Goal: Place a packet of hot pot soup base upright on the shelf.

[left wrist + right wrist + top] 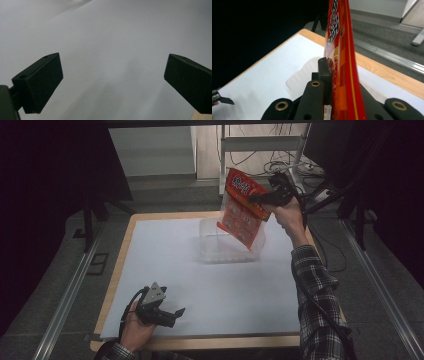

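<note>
Your right gripper [261, 198] is clamped on the red snack packet [243, 209], pinching it partway down so the packet hangs tilted with its lower corner dipping toward the clear plastic container [227, 242]. That container sits on the white sheet [200, 280] toward 12 o'clock, and the packet hovers over its 2 o'clock side, so the hold looks meant for lowering the packet straight in. Gripping away from the bottom edge leaves that end free to enter the container first.

Your left gripper [172, 314] rests low at about 7 o'clock, well apart from the container, jaws spread wide with nothing between them. It seems parked out of the way, though near enough to steady the container if it slides.

The right gripper view gives what the high view cannot: the packet [340, 65] seen edge-on, squeezed flat between the jaws, with the container [298, 76] faint on the sheet beyond it. The left gripper view confirms the gap, the black pads [41, 82] standing apart over bare white sheet [112, 37]. The high view alone shows how the packet sits relative to the container's rim.
</note>
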The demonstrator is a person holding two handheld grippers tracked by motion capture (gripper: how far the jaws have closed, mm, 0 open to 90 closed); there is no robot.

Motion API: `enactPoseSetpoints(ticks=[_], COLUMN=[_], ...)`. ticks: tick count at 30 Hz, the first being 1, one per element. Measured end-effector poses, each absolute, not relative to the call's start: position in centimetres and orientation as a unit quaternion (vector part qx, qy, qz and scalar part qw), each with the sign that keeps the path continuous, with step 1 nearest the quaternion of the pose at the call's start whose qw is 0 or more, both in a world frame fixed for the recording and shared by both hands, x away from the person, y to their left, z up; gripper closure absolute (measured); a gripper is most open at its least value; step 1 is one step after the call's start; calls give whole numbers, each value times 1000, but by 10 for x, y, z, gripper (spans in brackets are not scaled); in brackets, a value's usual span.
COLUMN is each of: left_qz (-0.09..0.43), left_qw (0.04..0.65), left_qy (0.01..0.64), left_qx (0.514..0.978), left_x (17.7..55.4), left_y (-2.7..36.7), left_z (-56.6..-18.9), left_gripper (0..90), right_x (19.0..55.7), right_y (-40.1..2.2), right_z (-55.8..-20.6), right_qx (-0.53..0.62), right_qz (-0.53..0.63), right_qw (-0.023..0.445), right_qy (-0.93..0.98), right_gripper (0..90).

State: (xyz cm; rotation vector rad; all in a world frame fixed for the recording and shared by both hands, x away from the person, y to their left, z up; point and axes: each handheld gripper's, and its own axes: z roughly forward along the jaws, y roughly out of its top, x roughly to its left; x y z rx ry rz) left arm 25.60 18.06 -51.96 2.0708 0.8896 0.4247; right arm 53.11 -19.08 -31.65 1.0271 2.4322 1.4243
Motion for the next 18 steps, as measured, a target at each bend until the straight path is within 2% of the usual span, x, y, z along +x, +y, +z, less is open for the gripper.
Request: enactPoseSetpoints(ticks=[11, 18], left_qz=[168, 169], left_qw=[410, 407], left_qy=[355, 354], left_qx=[824, 825], left_x=[256, 256], left_y=[180, 179], left_z=[-520, -520], left_gripper=[17, 15], right_x=[543, 546], right_y=[-190, -202], right_z=[-344, -350], right_qx=[358, 379], right_qz=[449, 436], right_qw=[64, 104], right_qy=[816, 810], right_gripper=[893, 888])
